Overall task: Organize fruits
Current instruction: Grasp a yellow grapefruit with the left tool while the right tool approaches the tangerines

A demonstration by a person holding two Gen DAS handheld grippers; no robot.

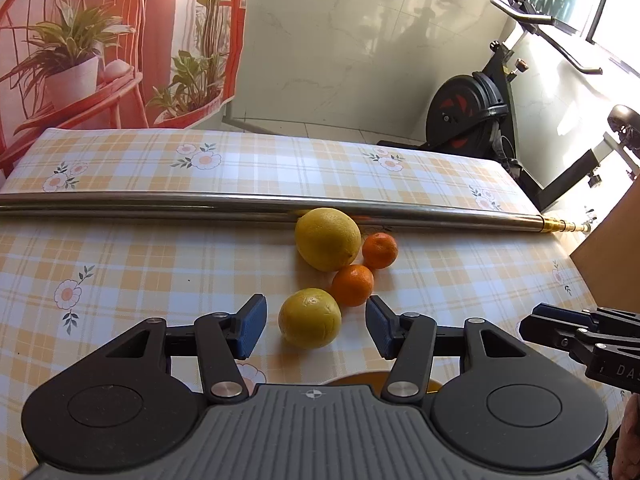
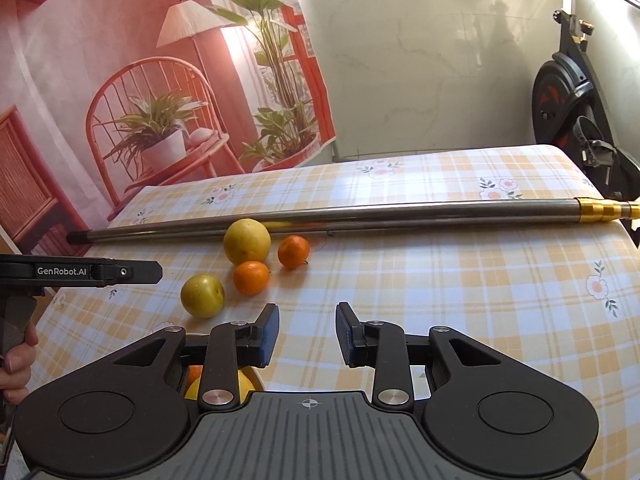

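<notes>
Several fruits lie on the checked tablecloth (image 1: 140,264). A large yellow citrus (image 1: 327,239) rests against a metal pole (image 1: 200,202). Two small oranges (image 1: 380,250) (image 1: 353,285) lie beside it. A smaller yellow fruit (image 1: 310,318) sits nearest, between the fingers of my open left gripper (image 1: 316,326), untouched. The same fruits show in the right wrist view: big citrus (image 2: 247,241), oranges (image 2: 294,251) (image 2: 251,277), yellow fruit (image 2: 202,295). My right gripper (image 2: 307,334) is open and empty, right of the fruits. More fruit (image 2: 196,386) is half hidden under it.
The pole (image 2: 320,218) lies across the table behind the fruits. A cardboard box (image 1: 608,248) stands at the right table edge. An exercise bike (image 1: 472,116) stands beyond the table. A printed backdrop (image 2: 120,80) hangs at the back left.
</notes>
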